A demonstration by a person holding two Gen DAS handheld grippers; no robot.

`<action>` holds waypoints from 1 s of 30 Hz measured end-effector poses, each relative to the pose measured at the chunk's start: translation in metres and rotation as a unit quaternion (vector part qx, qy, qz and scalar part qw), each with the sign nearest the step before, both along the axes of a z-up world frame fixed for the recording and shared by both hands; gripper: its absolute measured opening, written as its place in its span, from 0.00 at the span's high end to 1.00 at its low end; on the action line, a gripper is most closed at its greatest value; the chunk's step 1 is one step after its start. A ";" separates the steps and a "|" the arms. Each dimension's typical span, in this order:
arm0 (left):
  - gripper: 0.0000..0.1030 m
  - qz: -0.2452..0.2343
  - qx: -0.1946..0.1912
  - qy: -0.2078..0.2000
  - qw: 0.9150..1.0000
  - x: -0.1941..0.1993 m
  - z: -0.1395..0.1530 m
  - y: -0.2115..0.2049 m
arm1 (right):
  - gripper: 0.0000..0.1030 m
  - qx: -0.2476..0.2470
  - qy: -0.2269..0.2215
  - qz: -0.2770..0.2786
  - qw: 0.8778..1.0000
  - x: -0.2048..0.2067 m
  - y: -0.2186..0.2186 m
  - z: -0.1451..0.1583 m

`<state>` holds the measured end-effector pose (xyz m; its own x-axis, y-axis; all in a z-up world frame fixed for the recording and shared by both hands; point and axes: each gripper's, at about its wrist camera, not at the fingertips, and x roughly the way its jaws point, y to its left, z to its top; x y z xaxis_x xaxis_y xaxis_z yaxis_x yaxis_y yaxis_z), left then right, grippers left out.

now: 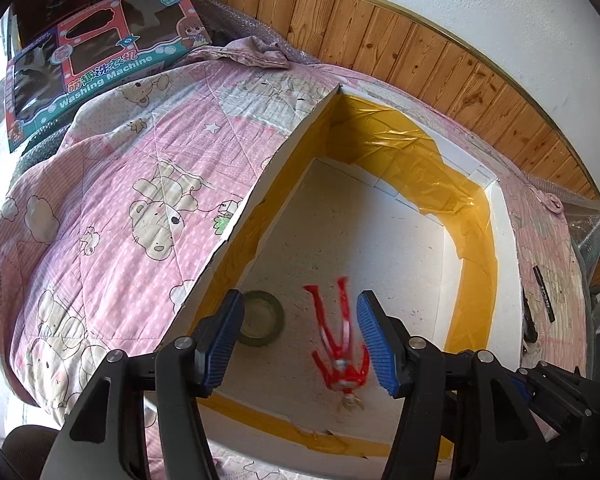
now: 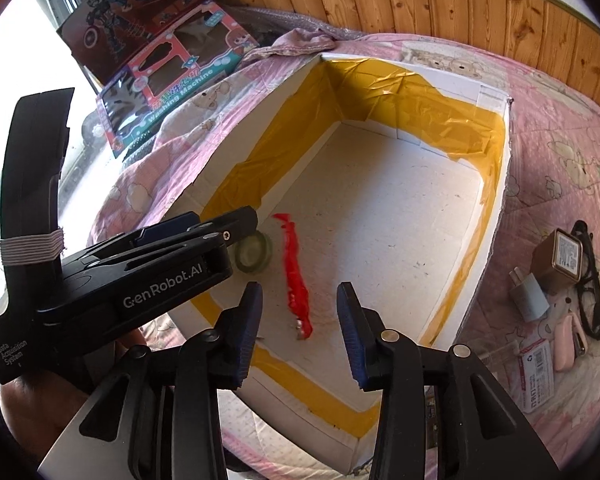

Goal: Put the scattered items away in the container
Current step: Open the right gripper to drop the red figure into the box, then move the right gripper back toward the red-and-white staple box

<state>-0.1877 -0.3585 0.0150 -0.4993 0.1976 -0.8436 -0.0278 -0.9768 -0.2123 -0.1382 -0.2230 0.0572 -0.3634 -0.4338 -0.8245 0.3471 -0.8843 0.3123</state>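
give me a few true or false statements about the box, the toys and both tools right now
1. The red figure lies inside the white box. True.
2. The left tool is shut on the red figure. False: its jaws stand open, holding nothing.
3. A tape roll sits on the box floor beside the figure. True.
4. The glasses are already in the box. False: they lie on the pink quilt, outside the box, near a charger.
5. The right tool is open. True.
6. The box walls are lined with blue tape. False: the tape is yellow.
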 end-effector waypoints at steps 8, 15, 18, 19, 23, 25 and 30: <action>0.41 0.027 0.014 0.025 0.999 0.026 0.030 -0.010 | 0.60 -0.052 0.059 -0.007 0.997 0.039 0.027 0.040; 0.41 0.010 0.002 0.051 0.999 0.062 0.055 0.004 | 0.61 -0.089 0.087 -0.016 0.992 0.075 0.050 0.061; 0.41 -0.007 -0.014 0.058 0.998 0.079 0.061 0.017 | 0.61 -0.105 0.085 -0.026 0.991 0.086 0.065 0.064; 0.41 -0.013 -0.020 0.060 0.998 0.084 0.062 0.021 | 0.61 -0.109 0.085 -0.031 0.990 0.090 0.071 0.065; 0.41 -0.042 -0.035 0.068 0.996 0.107 0.068 0.039 | 0.61 -0.124 0.086 -0.052 0.987 0.108 0.099 0.068; 0.41 -0.061 -0.037 0.073 0.995 0.118 0.072 0.050 | 0.61 -0.130 0.088 -0.063 0.986 0.118 0.114 0.068; 0.41 -0.114 -0.026 0.080 0.990 0.143 0.077 0.081 | 0.61 -0.132 0.089 -0.106 0.982 0.139 0.154 0.061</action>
